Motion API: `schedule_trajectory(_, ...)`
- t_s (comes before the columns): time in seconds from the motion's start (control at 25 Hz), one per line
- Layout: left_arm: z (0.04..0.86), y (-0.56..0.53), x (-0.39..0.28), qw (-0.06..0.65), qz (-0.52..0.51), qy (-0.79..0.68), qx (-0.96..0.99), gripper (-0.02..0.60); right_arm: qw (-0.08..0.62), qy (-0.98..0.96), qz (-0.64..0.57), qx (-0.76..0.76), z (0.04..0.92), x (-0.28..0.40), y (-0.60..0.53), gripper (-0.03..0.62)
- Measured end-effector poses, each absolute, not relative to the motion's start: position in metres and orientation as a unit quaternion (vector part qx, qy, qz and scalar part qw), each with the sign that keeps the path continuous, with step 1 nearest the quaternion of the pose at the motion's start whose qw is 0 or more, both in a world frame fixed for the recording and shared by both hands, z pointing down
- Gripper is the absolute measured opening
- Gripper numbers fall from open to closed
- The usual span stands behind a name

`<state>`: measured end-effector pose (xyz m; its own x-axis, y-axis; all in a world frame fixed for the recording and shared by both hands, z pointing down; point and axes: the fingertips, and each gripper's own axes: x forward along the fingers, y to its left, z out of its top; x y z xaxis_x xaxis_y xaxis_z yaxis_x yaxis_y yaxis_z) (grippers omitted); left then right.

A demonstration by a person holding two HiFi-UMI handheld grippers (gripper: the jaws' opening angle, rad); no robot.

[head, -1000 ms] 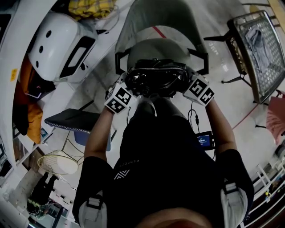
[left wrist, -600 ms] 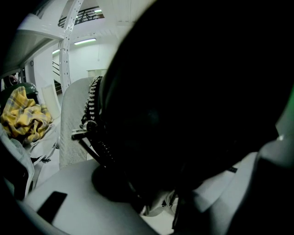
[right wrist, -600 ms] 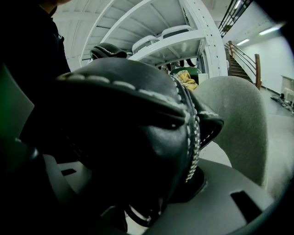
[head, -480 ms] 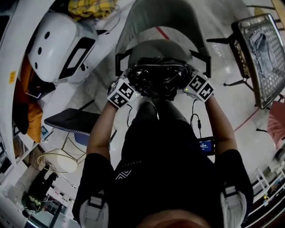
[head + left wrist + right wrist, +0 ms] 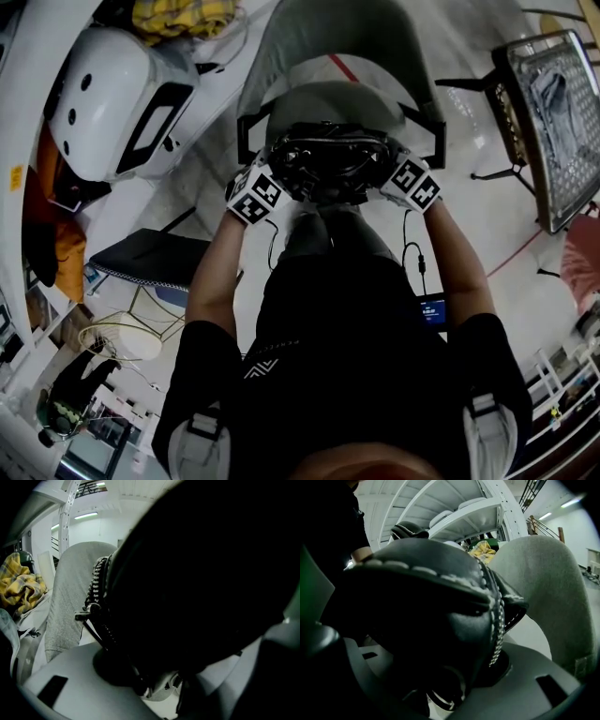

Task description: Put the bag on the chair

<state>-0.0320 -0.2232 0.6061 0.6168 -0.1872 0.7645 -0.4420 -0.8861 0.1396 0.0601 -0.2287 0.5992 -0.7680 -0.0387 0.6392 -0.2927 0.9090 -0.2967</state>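
Note:
A black leather bag (image 5: 328,164) with white stitching hangs between my two grippers, low over the seat of a grey upholstered chair (image 5: 323,47) with black armrests. My left gripper (image 5: 279,178) grips the bag's left side and my right gripper (image 5: 386,176) its right side; their jaws are hidden under the bag in the head view. In the left gripper view the bag (image 5: 201,573) fills the space between the jaws, with the chair back (image 5: 70,597) behind. In the right gripper view the bag (image 5: 426,611) sits between jaws that are opening, beside the chair back (image 5: 543,592).
A white rounded machine (image 5: 122,94) and a yellow plaid cloth (image 5: 183,14) lie on the left. A wire-mesh table (image 5: 553,112) stands at the right. A dark flat stool (image 5: 150,255) is at my lower left.
Both grippers and the bag have moved a little forward toward the chair seat and back. The grip on each side looks the same.

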Motion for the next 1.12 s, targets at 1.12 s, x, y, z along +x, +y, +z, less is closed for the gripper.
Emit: schedule_trajectory(1.12,0.617,-0.232,-0.029,0.152,0.383,-0.164,0.897,0.319,0.352,-0.924,0.143,0.046,0.614,0.071,-0.231,0.285)
